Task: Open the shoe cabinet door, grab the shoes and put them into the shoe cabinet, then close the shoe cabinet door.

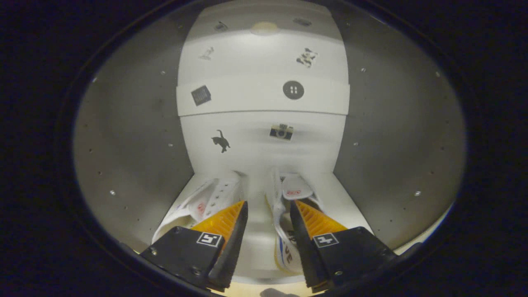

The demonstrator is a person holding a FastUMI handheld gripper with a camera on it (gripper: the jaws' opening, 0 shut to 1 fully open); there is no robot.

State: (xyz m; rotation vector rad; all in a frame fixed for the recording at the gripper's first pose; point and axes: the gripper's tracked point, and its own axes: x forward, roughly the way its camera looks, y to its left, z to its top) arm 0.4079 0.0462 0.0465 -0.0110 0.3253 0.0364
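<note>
I see two white shoes (247, 198) lying on the cabinet (136, 136) floor, against its sticker-dotted back wall (264, 140). My gripper (268, 210) is apart, gripping nothing, its fingers just over the shoes. Grey side walls have peg holes.

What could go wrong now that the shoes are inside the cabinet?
The open claw straddles the right white shoe's side wall, so pulling back carelessly might drag it out. The left white shoe lies tilted by the other finger and could get nudged. Either shoe near the white shelf's front might block the door.
</note>
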